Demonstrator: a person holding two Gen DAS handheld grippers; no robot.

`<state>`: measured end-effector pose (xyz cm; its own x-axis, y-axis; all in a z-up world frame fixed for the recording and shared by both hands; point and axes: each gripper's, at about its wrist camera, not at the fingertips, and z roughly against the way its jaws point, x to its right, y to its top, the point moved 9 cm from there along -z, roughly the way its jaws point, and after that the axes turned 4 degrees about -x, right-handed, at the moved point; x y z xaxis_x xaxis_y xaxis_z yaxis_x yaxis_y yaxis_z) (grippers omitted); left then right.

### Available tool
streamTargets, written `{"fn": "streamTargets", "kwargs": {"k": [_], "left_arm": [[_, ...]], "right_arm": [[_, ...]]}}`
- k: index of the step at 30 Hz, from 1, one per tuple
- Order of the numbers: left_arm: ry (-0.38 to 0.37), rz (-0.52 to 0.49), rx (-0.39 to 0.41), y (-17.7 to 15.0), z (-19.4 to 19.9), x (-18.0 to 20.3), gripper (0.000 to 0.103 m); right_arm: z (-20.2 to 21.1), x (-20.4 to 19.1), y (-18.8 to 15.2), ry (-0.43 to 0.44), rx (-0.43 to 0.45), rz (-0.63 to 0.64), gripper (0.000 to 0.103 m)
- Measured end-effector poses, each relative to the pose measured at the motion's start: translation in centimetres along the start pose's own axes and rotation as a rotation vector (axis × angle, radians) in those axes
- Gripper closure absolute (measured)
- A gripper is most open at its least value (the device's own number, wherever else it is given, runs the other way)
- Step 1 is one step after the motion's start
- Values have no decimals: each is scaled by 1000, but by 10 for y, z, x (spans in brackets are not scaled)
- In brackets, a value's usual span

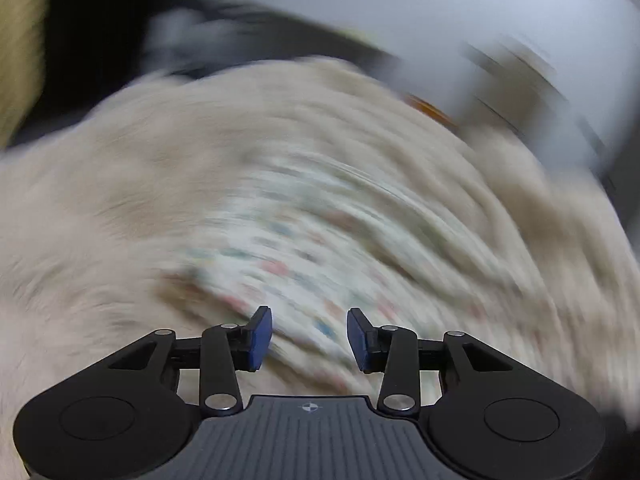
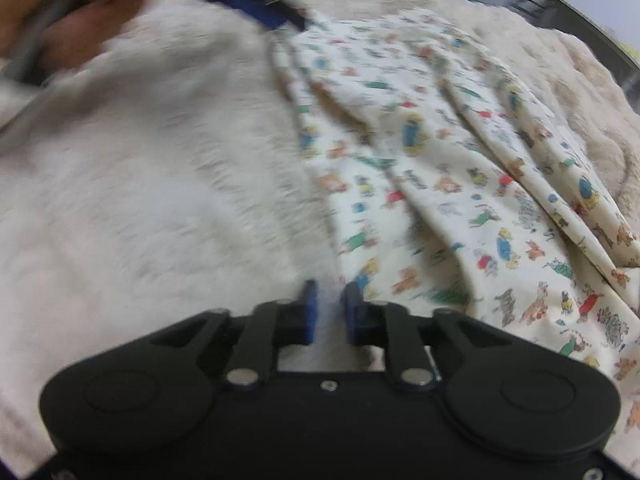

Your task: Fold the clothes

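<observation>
Surface: a cream fleecy blanket [image 2: 140,168] covers the whole working area; its pile shows rough and tufted in the right wrist view and only as smeared streaks in the left wrist view.
Garment: a cream printed cloth [image 2: 460,184] with small coloured animal figures lies on the blanket, spread from the far edge down toward the near right corner, with several long creases and overlapping layers running along it.
Garment, left view: the same printed cloth [image 1: 304,248] lies straight ahead of the left tool, badly blurred, so its folds cannot be read there.
Left gripper [image 1: 309,338]: jaws apart with a clear gap, nothing between the blue pads, hanging above the cloth; whether it touches the fabric cannot be told.
Right gripper [image 2: 329,310]: jaws nearly together, a narrow slit left between the blue pads, positioned at the near left edge of the printed cloth where it meets the blanket; pale material shows in the slit, but whether it is pinched cannot be told.
Person: a hand [image 2: 68,20] shows blurred at the far left corner of the blanket in the right wrist view.
</observation>
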<state>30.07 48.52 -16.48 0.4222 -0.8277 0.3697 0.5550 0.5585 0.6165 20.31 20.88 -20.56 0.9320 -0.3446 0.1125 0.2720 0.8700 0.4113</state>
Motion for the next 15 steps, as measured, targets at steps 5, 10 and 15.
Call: {"fn": "streamTargets", "kwargs": {"k": [5, 10, 15], "left_arm": [[36, 76, -19, 1, -10, -10, 69], [66, 112, -5, -2, -7, -15, 81], [52, 127, 8, 5, -9, -23, 101]], "right_arm": [[101, 18, -7, 17, 79, 63, 66], [118, 50, -36, -161, -81, 225, 56], [114, 58, -60, -100, -126, 214, 97]]}}
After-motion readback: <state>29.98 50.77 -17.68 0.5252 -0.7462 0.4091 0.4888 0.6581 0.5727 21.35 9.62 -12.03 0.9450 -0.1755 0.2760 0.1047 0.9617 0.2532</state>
